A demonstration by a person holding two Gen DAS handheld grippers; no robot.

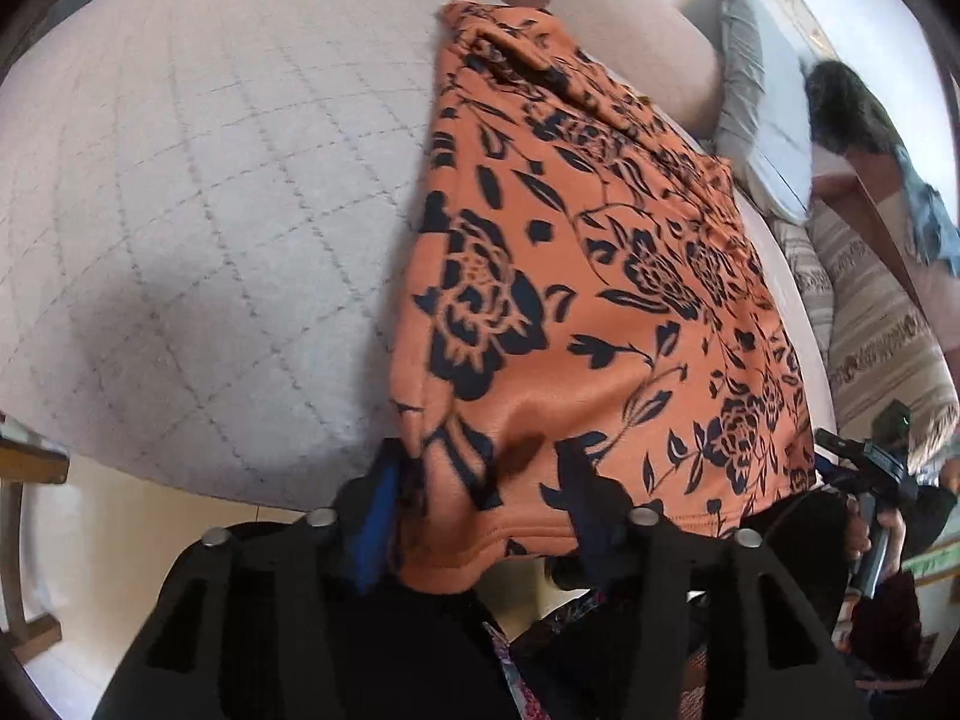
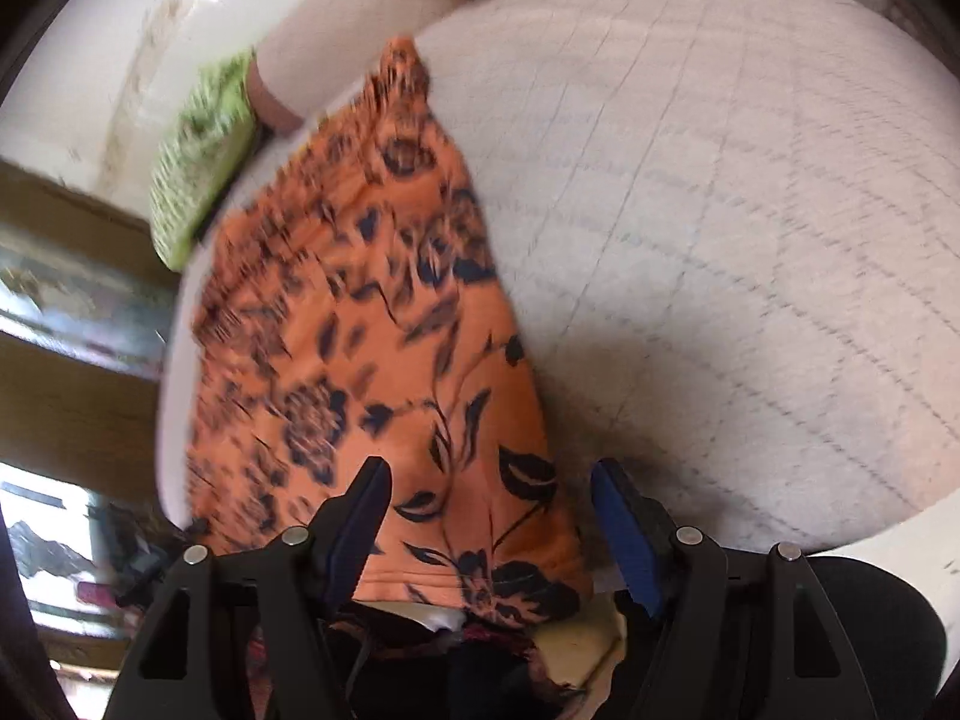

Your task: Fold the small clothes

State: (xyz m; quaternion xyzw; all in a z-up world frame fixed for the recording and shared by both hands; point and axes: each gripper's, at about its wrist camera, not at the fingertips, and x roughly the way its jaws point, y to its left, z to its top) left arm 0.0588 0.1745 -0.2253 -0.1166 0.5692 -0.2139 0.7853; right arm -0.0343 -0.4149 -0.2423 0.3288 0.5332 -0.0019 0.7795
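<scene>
A: The orange floral garment [image 1: 576,276] is lying flat along the edge of the quilted mattress [image 1: 210,210], its near hem hanging just over that edge; it is looking light, soft and limp, likely sagging wherever it is unsupported.

B: So the hem corners are the places to take. Is the left gripper [image 1: 480,480] gripping?

A: Its fingers are sitting half apart with bunched hem between them; whether the pads are pressing, I cannot tell. The right gripper [image 2: 489,516] is hanging with fingers apart over the hem's other corner, touching nothing; a striped pillow [image 1: 870,330] is lying beyond the garment.
</scene>
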